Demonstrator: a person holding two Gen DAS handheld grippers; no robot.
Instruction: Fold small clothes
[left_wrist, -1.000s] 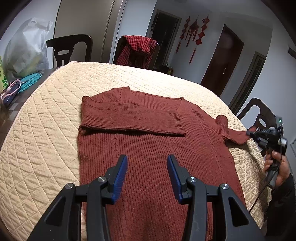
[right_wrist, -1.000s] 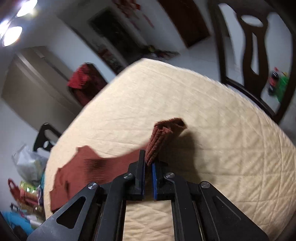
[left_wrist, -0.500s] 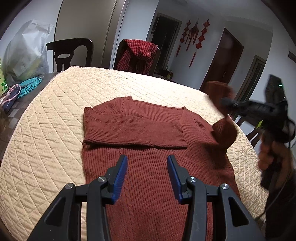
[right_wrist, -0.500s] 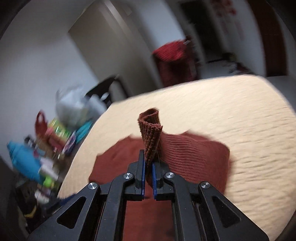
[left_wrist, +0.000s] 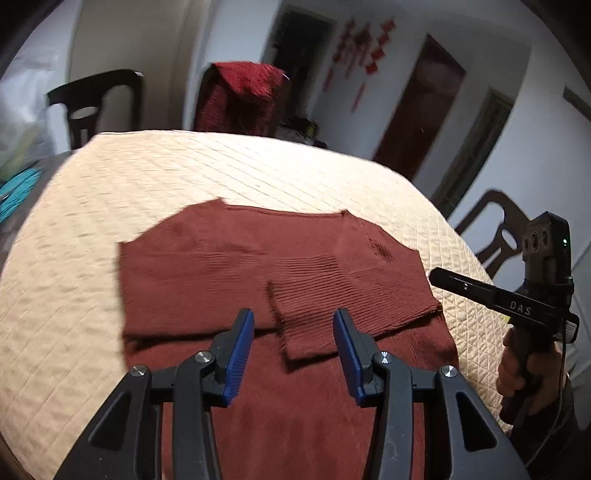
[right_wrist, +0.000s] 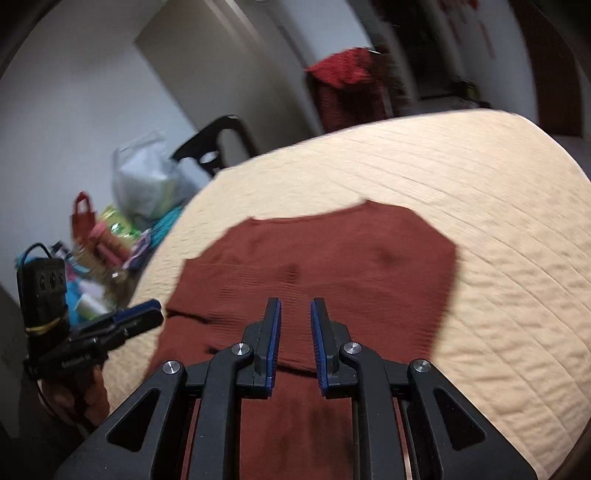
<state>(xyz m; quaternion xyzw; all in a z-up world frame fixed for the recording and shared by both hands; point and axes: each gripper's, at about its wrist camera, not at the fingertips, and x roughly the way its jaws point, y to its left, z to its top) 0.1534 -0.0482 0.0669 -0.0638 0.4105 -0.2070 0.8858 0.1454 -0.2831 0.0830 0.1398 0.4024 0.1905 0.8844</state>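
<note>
One rust-red knit sweater (left_wrist: 280, 280) on the counter (left_wrist: 92, 229), which is covered by a cream quilted cloth, and two hand-held grippers working over it. Both sleeves are folded across the chest; the right sleeve (left_wrist: 332, 314) lies on top, its cuff ending low in the centre of the left wrist frame.

Left hand-held gripper (left_wrist: 291, 347): blue pads spread wide, nothing between them, hovering over the sweater's middle with the folded cuff showing right in the gap. From the right wrist view it appears at the lower left of the frame (right_wrist: 122, 325), beside the sweater's edge.

Right hand-held gripper (right_wrist: 295, 339): fingers parted by a narrow gap, holding nothing, poised above the folded sleeve band in the lower centre of its frame. In the left wrist view it sits at the right edge (left_wrist: 498, 295), just off the sweater's side, apart from the fabric.

Three dark chairs (left_wrist: 99, 99) ring the counter in the left wrist view; one carries a red checked garment (left_wrist: 240, 96). A translucent plastic bag (right_wrist: 147, 177), contents too blurred to name, sits at the left of the right wrist frame among colourful clutter (right_wrist: 107, 236).
</note>
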